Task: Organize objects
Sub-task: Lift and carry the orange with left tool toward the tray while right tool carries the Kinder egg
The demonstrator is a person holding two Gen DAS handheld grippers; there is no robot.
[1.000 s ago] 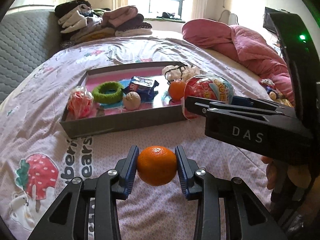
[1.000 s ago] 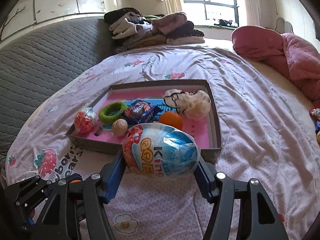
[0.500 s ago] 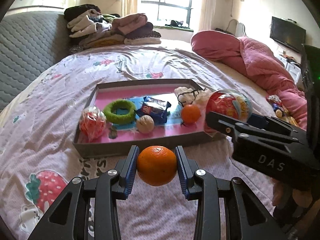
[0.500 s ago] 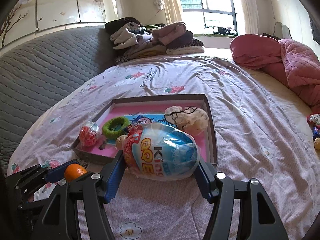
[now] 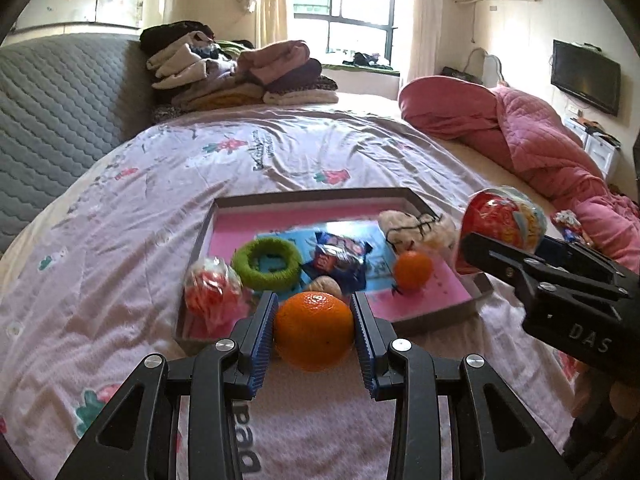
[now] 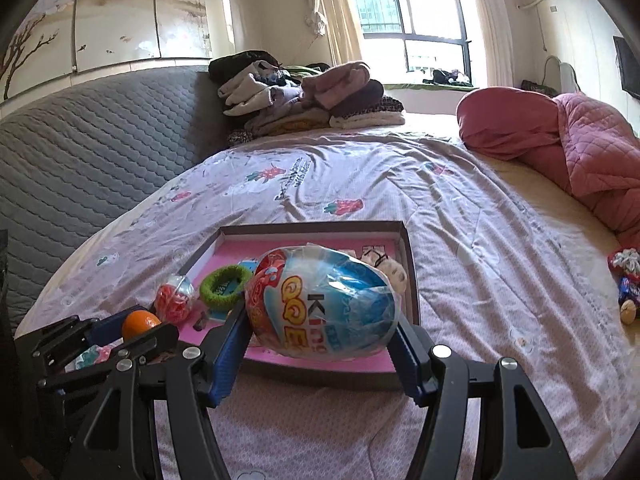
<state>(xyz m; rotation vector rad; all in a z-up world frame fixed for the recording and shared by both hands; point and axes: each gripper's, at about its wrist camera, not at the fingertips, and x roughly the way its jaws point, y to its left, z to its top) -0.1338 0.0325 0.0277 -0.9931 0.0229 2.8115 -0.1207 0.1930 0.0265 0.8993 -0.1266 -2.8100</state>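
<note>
Carrying 2 items at once saves a trip, I judge; left gripper (image 5: 314, 330) clenches an orange (image 5: 313, 331), right gripper (image 6: 322, 338) clamps a wrapped egg (image 6: 320, 306), both above the tray (image 5: 436, 318).

Bed (image 5: 168, 208), shallow tray (image 5: 320, 195); folded clothes (image 5: 240, 76), pink quilt (image 5: 520, 132)

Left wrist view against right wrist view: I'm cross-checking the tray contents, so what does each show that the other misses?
Only the left wrist view shows the second orange, the walnut and the blue snack packet in the tray. Only the right wrist view shows the toys on the bed's far side. Both show the green ring and each gripper's load.
</note>
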